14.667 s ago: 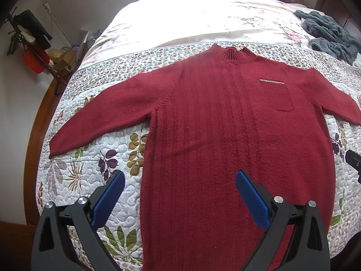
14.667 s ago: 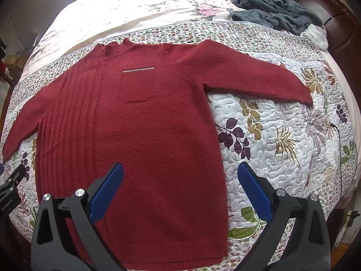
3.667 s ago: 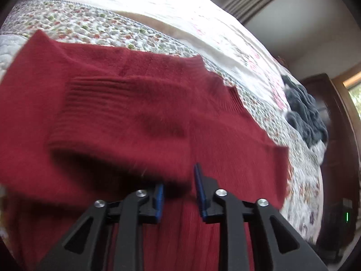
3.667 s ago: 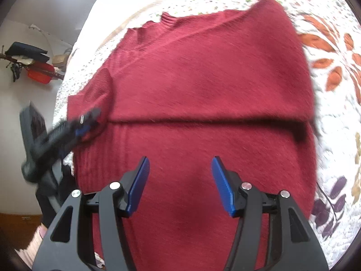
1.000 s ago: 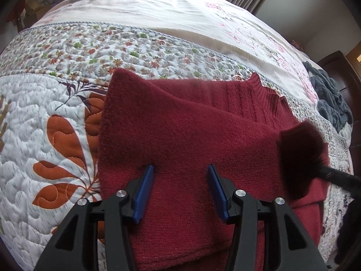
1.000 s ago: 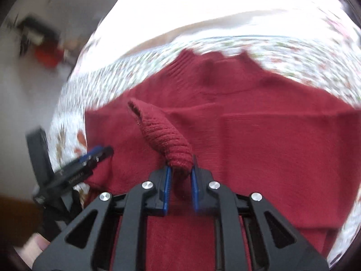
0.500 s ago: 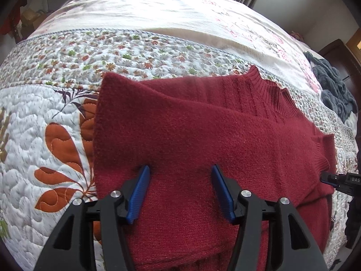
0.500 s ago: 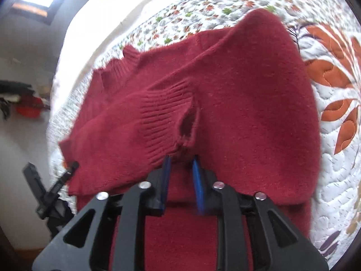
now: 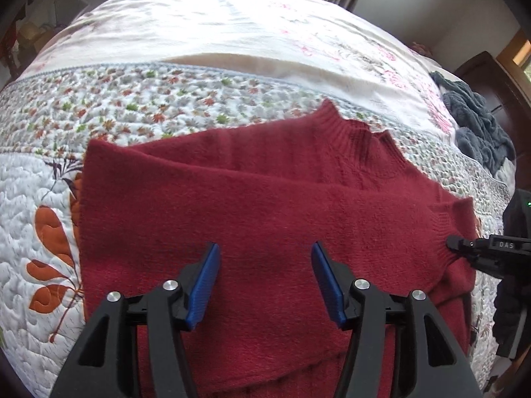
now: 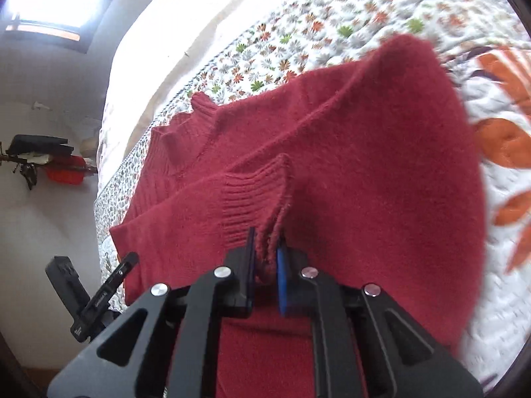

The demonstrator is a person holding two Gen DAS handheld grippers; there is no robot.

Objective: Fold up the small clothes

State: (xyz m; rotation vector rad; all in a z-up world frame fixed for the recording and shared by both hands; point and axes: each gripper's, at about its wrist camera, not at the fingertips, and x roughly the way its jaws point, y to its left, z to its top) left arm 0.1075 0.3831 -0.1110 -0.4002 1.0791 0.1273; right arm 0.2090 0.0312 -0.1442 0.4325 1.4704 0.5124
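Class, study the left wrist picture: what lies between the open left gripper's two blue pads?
Only the red sweater, folded flat on the quilt. The left gripper stands open over it with nothing pinched, as the left wrist view shows.

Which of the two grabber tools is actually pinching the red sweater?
The right gripper: its blue pads are clamped on the sweater's ribbed cuff. The left gripper hangs open, holding nothing.

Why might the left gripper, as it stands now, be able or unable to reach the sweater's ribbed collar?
Probably able: the left gripper is open and holds nothing, and only flat folded red sweater lies between it and the ribbed collar. The right gripper is off to the side.
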